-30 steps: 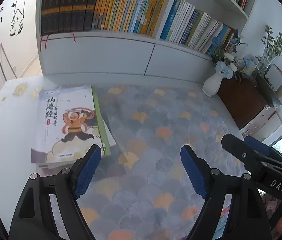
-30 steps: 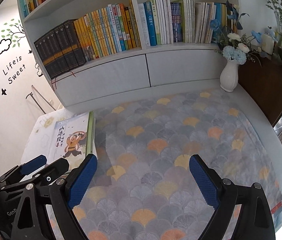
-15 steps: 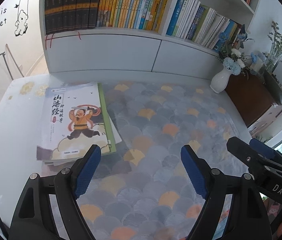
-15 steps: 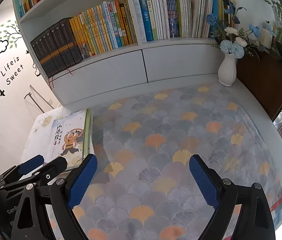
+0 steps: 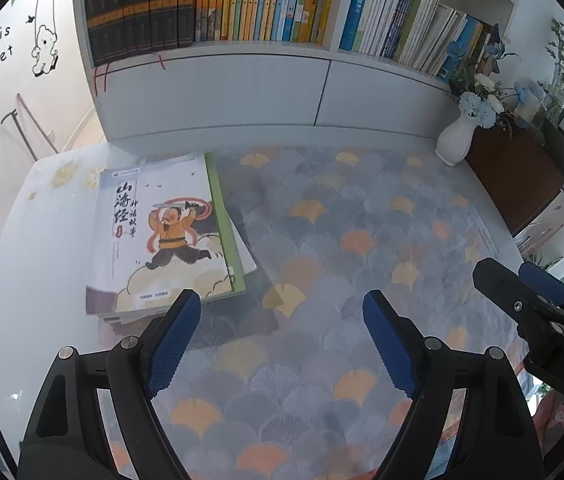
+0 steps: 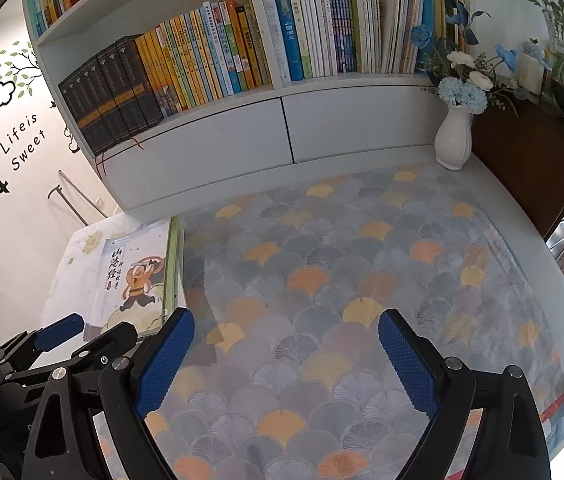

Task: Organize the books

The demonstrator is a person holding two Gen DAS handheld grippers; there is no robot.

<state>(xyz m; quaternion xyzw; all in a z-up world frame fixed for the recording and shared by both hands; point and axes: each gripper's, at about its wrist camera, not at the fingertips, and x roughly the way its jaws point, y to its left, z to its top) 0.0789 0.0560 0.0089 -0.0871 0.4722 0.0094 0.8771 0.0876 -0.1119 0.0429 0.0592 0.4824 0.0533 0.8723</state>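
A small stack of books lies flat at the table's left; its top book (image 5: 162, 236) (image 6: 134, 280) has a white cover with a cartoon figure in orange and a green spine. My left gripper (image 5: 282, 316) hovers open just right of and below the stack, nothing between its blue pads. In the right wrist view my right gripper (image 6: 286, 332) is open over the patterned cloth, empty, with the left gripper (image 6: 82, 336) at its lower left. A white bookshelf (image 5: 218, 80) (image 6: 242, 136) behind holds rows of upright books.
A fan-patterned tablecloth (image 5: 342, 240) (image 6: 342, 260) covers the table. A white vase of blue and white flowers (image 5: 456, 140) (image 6: 454, 140) stands at the back right beside a dark wooden cabinet (image 6: 522, 160). The right gripper (image 5: 530, 304) shows at the left view's right edge.
The left wrist view has tilted and swung, so the book stack and shelf sit lower and further right in it. Both grippers stay open. The right view has hardly shifted.
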